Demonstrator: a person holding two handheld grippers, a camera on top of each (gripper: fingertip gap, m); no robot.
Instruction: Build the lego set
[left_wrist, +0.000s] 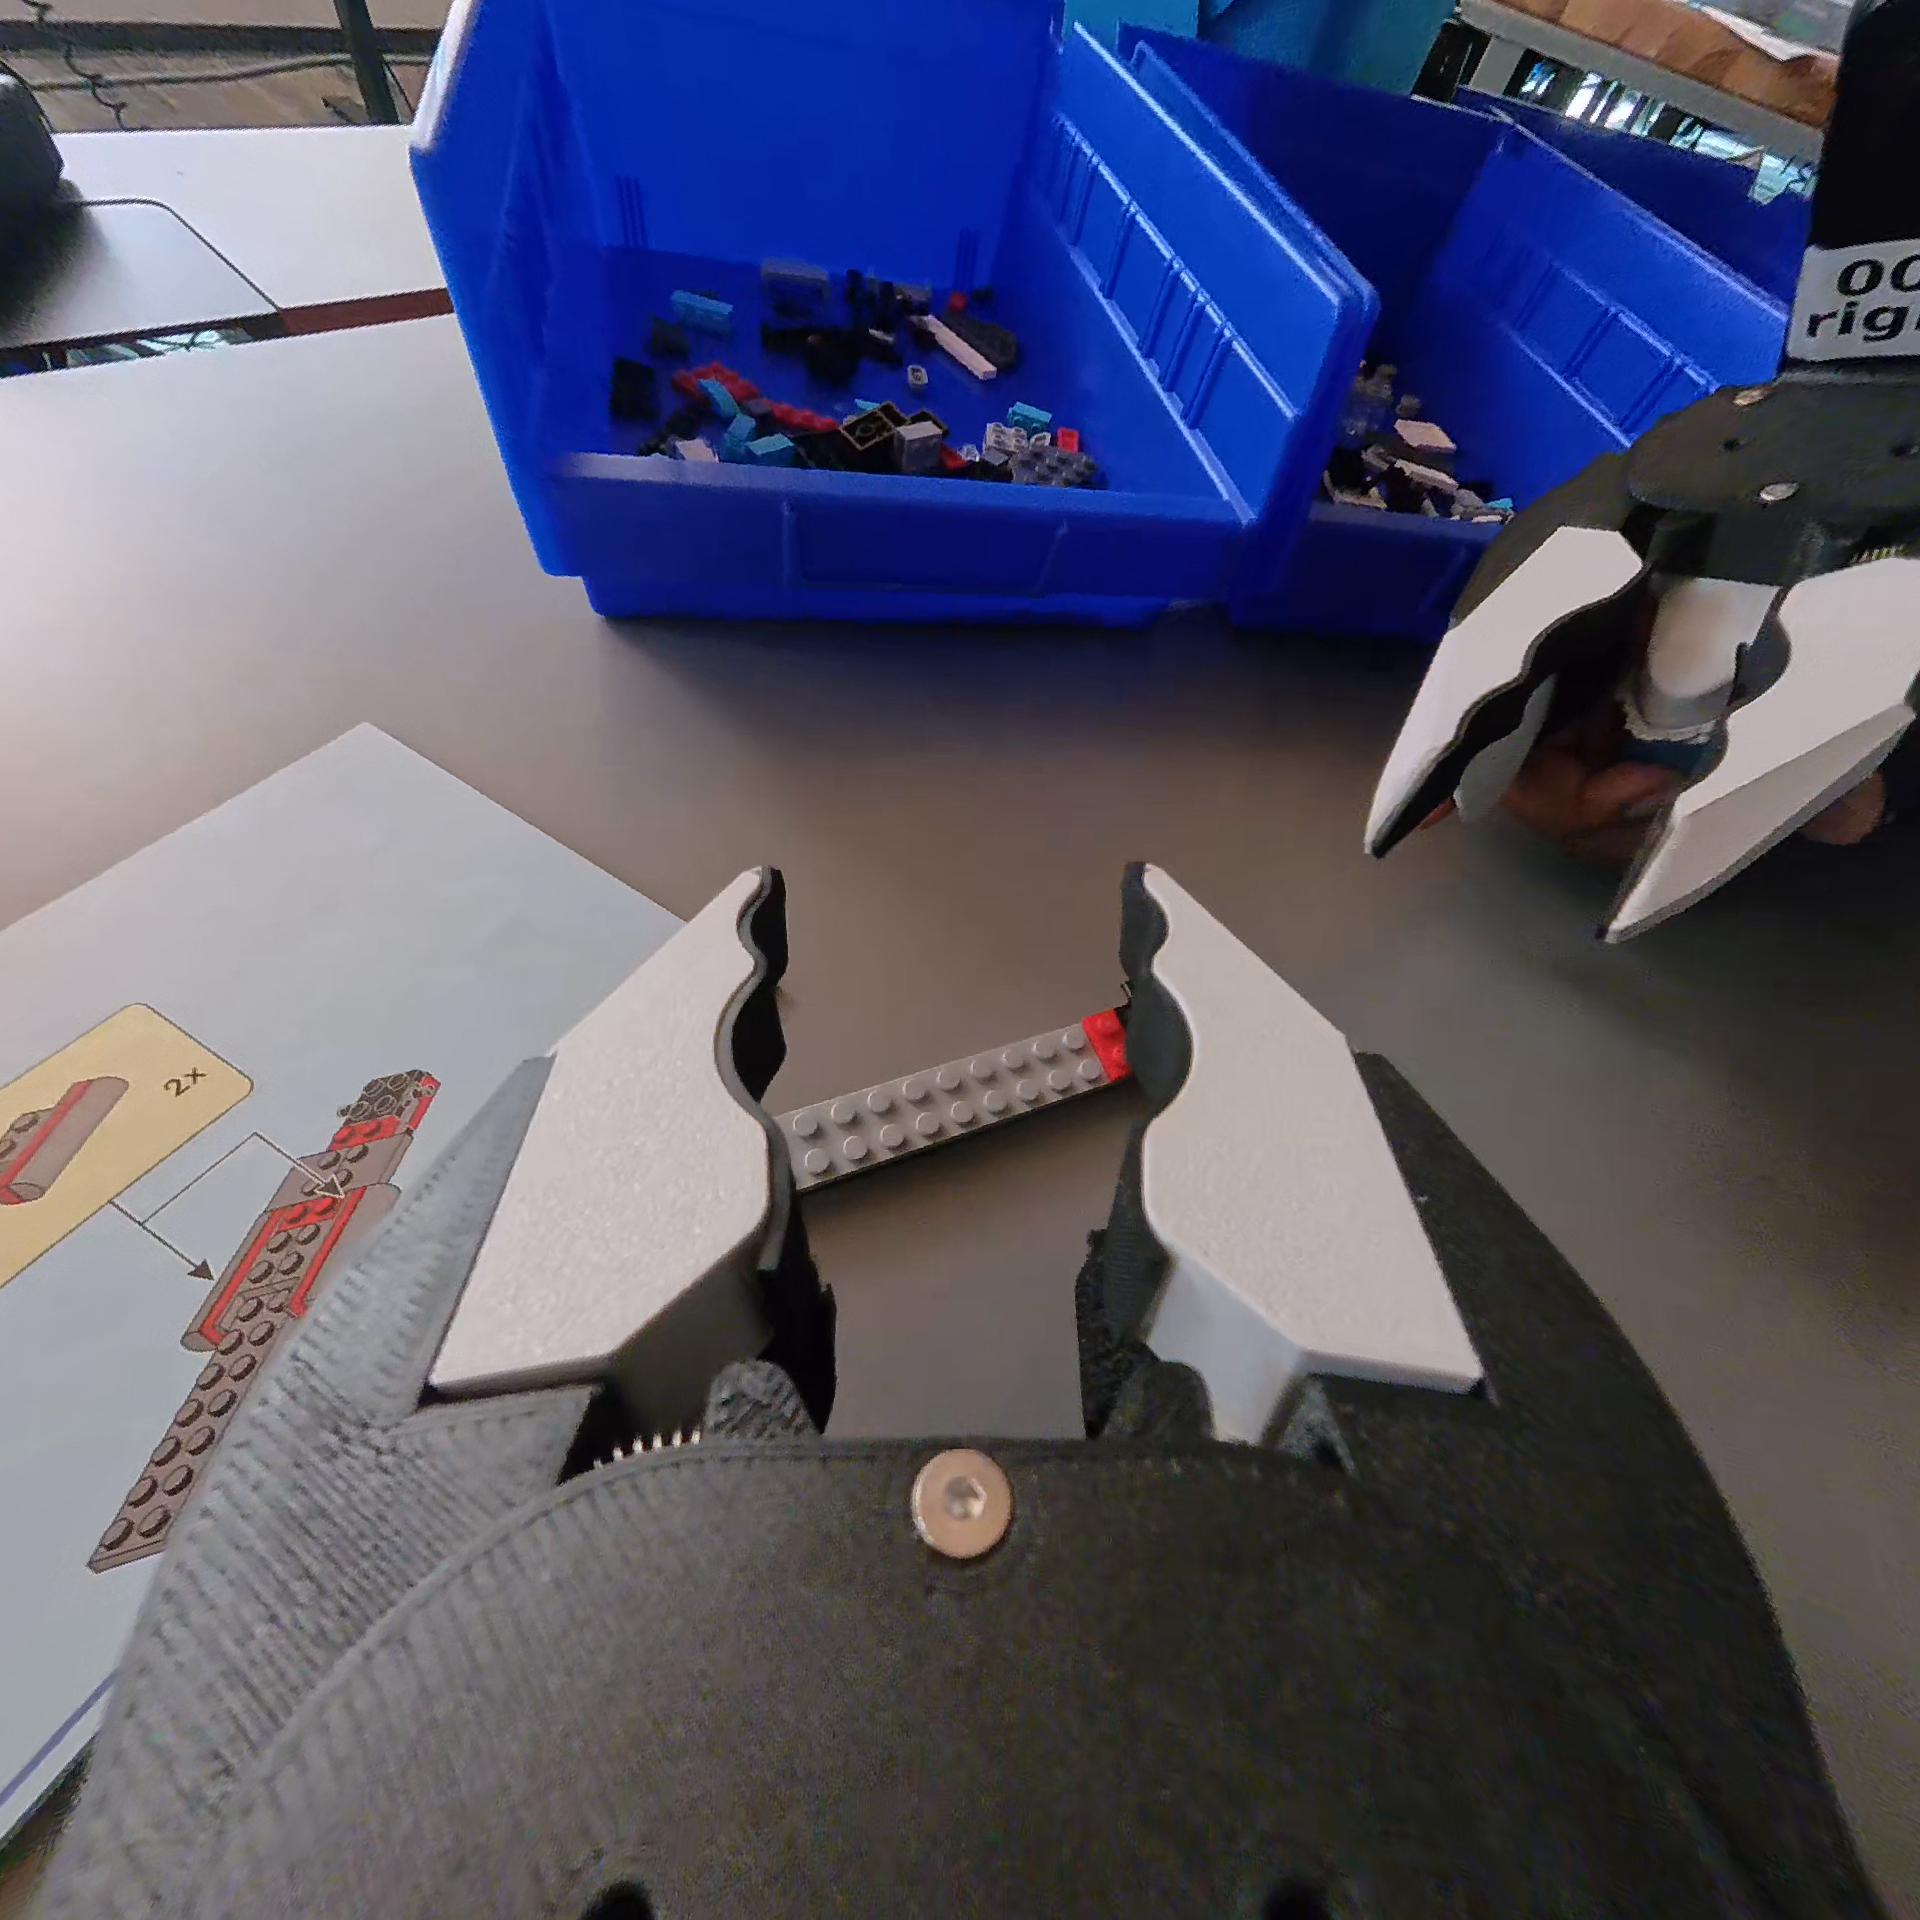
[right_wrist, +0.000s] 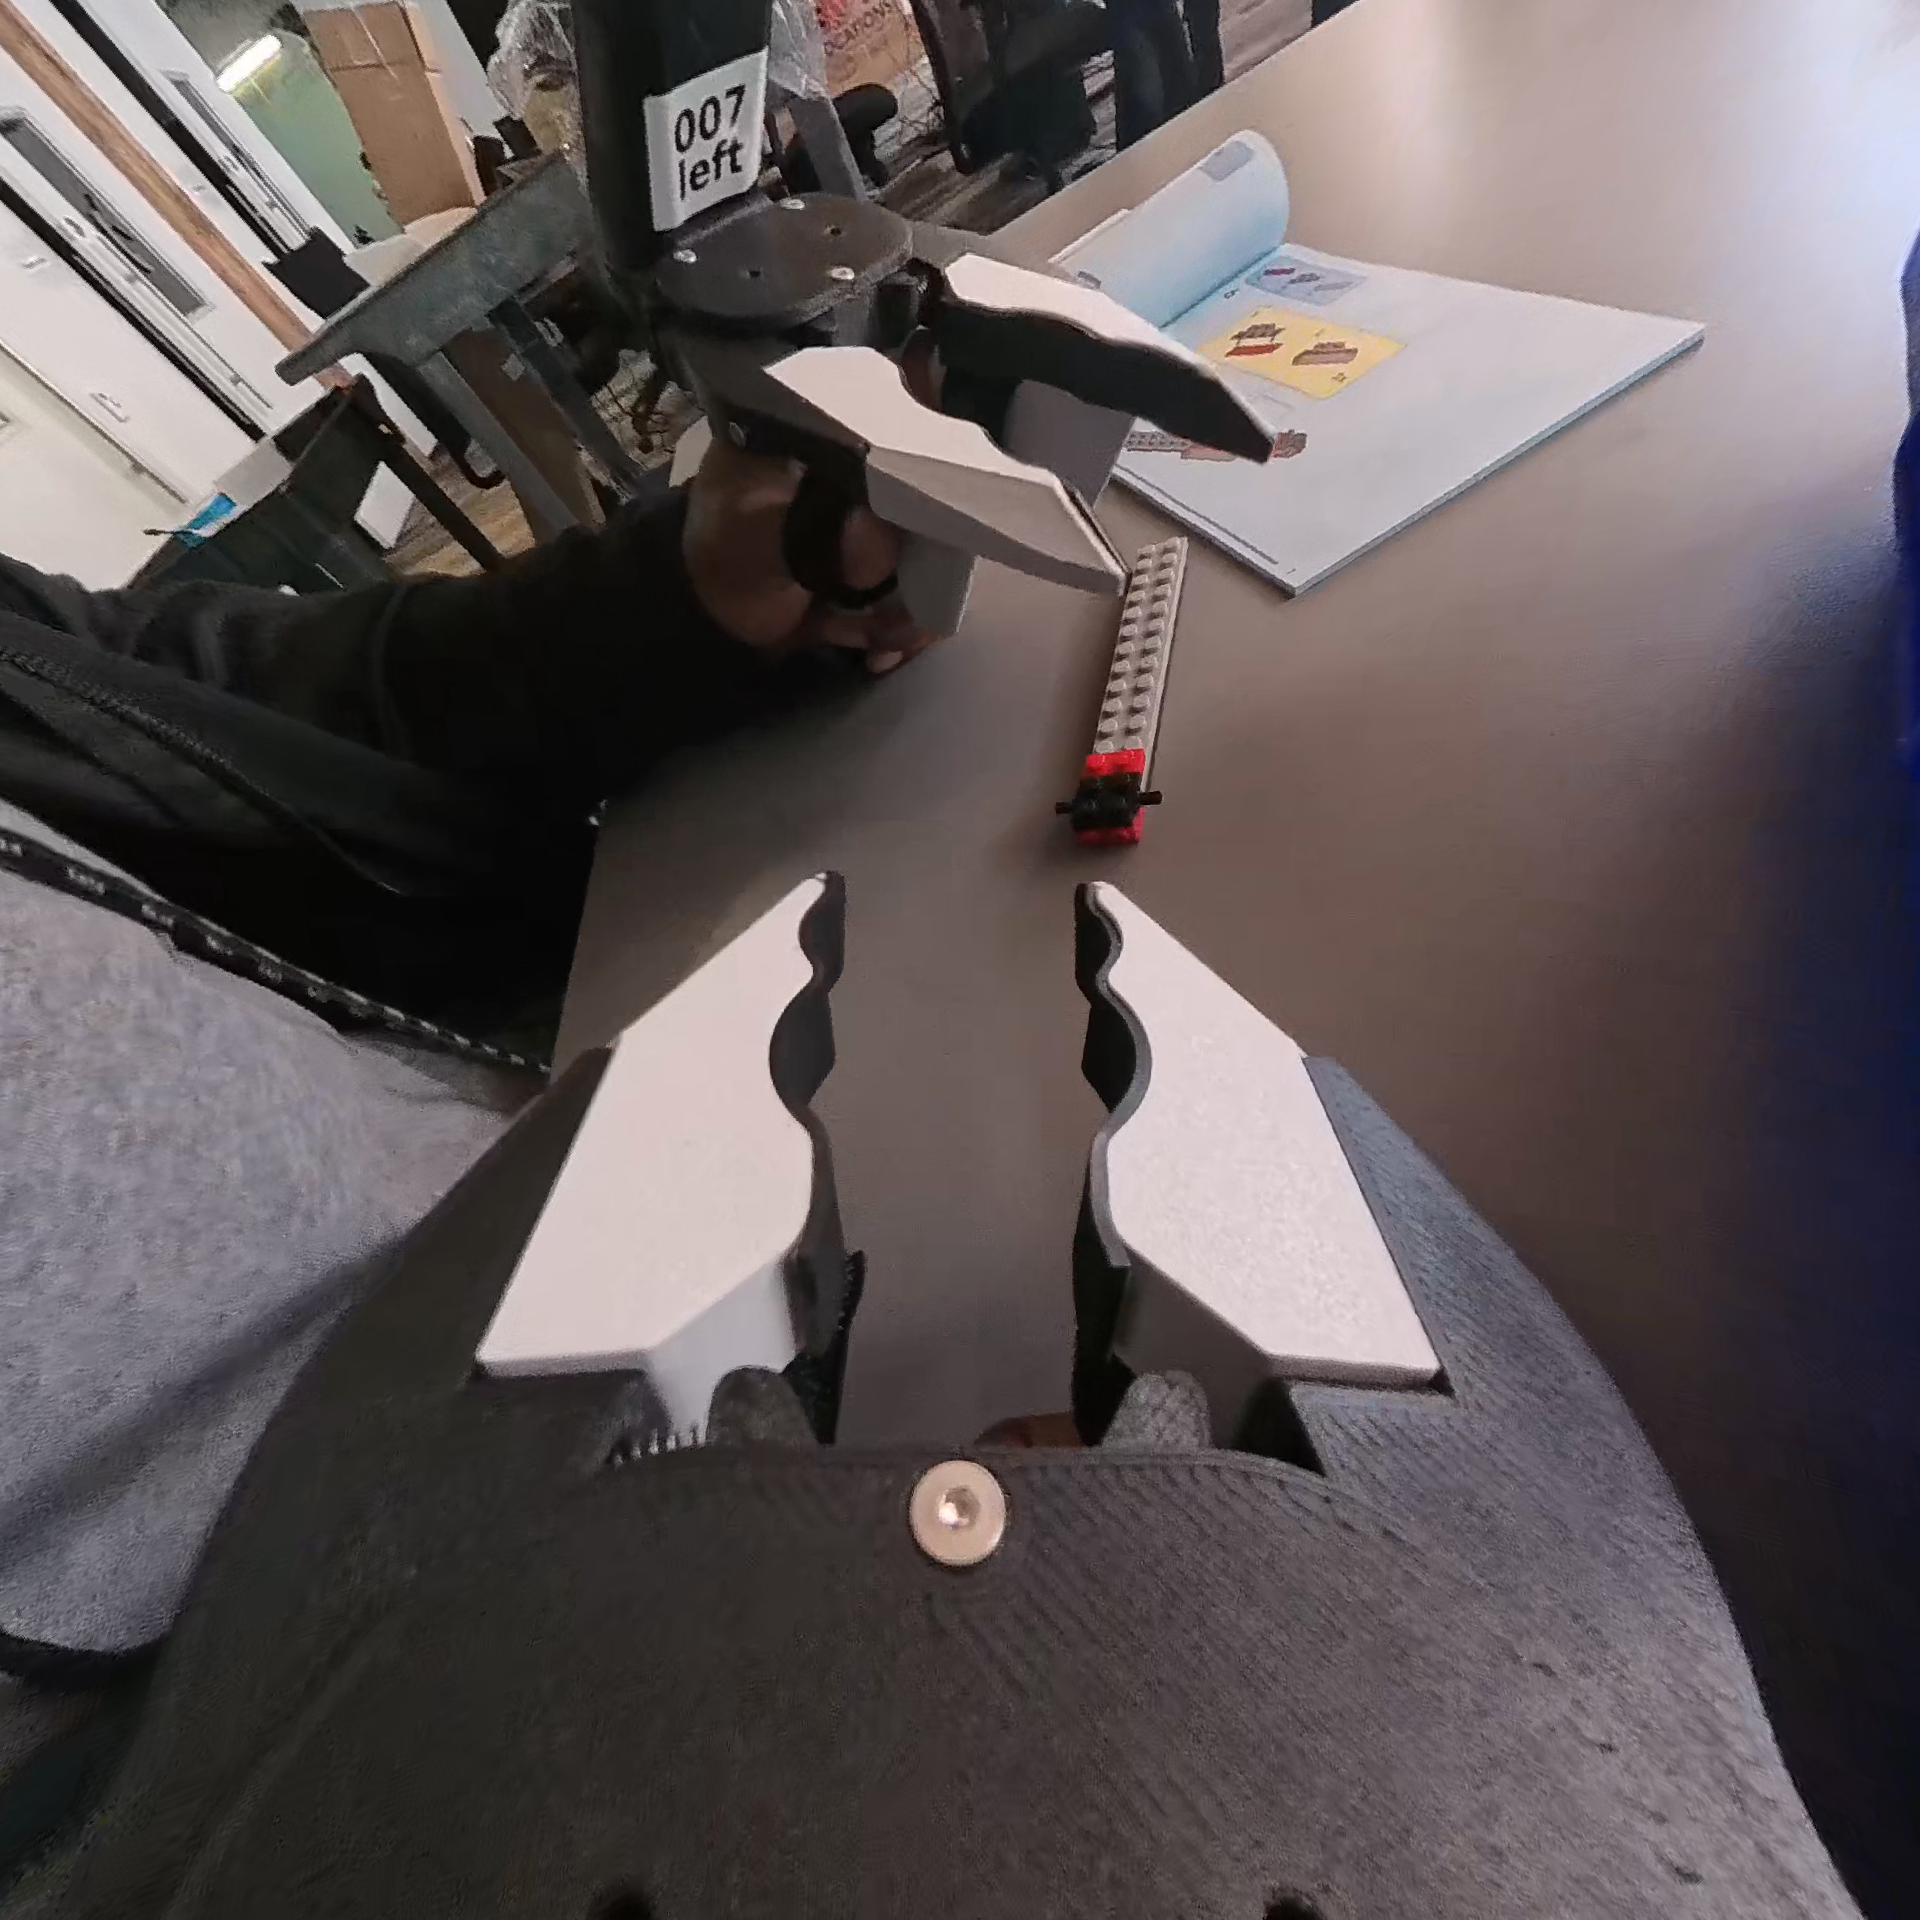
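The dark table spreads under me, the biggest thing here. At twelve o'clock in my left wrist view stands a blue bin holding loose bricks in black, red, teal and grey, and a second blue bin touches it at about one o'clock with more pieces inside. The open instruction booklet lies flat at nine o'clock.

My left gripper hangs over the table with its jaws spread apart, gripping nothing. My right gripper sits at two o'clock from it, jaws likewise parted and empty, a hand around its handle.

The long grey plate lies flat on the table, running across the gap between my left fingers. In the right wrist view the grey plate stretches away toward twelve o'clock, its far end just beside my left finger's tip. Its near end carries a small red and black brick cluster, well ahead of my right fingertips.
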